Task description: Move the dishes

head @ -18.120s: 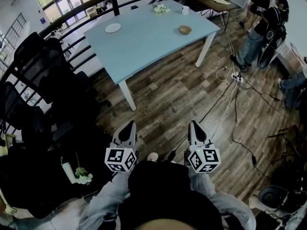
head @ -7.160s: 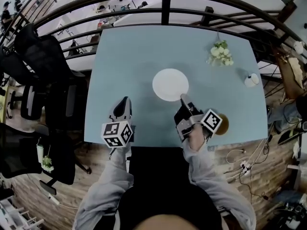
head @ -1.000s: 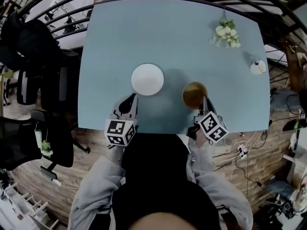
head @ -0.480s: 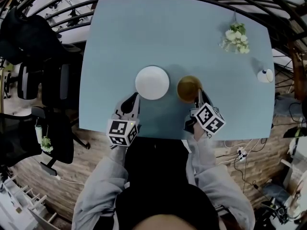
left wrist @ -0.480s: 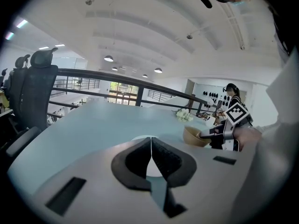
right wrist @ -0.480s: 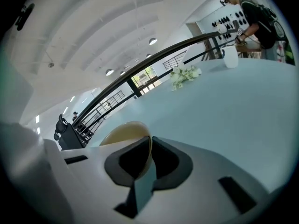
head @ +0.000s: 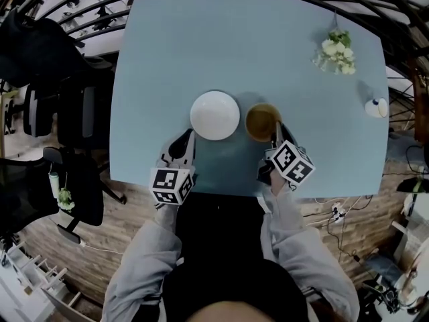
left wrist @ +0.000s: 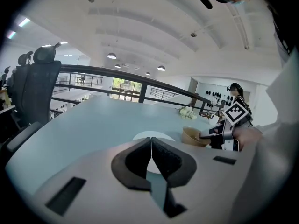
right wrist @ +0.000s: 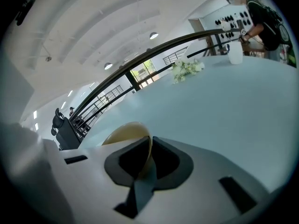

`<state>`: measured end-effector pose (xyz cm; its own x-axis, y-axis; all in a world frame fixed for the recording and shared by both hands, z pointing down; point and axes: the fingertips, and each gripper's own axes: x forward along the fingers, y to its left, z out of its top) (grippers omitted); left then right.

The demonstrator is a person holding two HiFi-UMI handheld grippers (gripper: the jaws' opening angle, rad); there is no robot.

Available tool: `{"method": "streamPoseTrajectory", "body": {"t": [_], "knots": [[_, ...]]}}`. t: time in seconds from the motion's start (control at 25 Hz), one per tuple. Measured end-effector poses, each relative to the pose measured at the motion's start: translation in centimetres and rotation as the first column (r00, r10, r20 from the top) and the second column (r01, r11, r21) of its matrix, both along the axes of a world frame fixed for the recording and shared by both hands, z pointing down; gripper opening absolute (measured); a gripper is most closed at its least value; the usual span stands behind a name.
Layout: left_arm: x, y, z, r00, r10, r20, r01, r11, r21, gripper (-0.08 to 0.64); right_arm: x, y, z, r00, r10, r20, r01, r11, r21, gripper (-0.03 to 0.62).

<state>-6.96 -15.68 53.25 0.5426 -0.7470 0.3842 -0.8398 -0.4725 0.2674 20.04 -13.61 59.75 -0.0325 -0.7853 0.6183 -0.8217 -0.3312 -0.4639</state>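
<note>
Bowl (head: 260, 119), tan, rim clenched in right gripper (head: 277, 129) jaws; left gripper (head: 188, 135) jaws closed empty.

Bright, even ceiling light — soft shadows, heavy fisheye warping, dark corners.

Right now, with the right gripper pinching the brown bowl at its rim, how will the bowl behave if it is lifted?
The brown bowl is probably stiff: its thin rim shows no bend between the shut jaws of the right gripper. Held at one edge only, it may tilt or swing. It looks empty and shallow, so it is likely light.
</note>
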Motion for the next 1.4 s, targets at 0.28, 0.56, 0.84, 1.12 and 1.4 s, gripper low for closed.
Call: {"method": "streamPoseTrajectory", "body": {"t": [0.28, 0.56, 0.84, 1.12, 1.4], "knots": [[0.4, 0.2, 0.4, 1.0, 0.012, -0.01, -0.012, 1.0, -0.014, 0.017, -0.3, -0.3, 0.4, 1.0, 0.001, 0.003, -0.001, 1.0, -0.017, 0.043], [0.3, 0.1, -0.4, 0.999, 0.043, -0.013, -0.043, 0.999, 0.007, 0.017, -0.7, -0.2, -1.7, 1.0, 0.008, -0.012, -0.007, 0.999, 0.044, 0.153], [0.5, 0.2, -3.0, 0.995, 0.094, -0.029, -0.092, 0.994, 0.063, 0.017, 0.0, 2.5, -4.7, 0.997, 0.072, -0.033, -0.068, 0.993, 0.098, 0.186], [2.4, -0.6, -4.9, 0.979, 0.191, -0.07, -0.181, 0.975, 0.126, 0.018, 2.0, 6.3, -7.5, 0.975, 0.215, -0.049, -0.202, 0.961, 0.187, 0.202], [5.6, 0.2, -5.6, 0.944, 0.315, -0.096, -0.298, 0.941, 0.16, 0.018, 3.9, 10.8, -8.0, 0.941, 0.328, -0.083, -0.304, 0.928, 0.213, 0.207]]}}
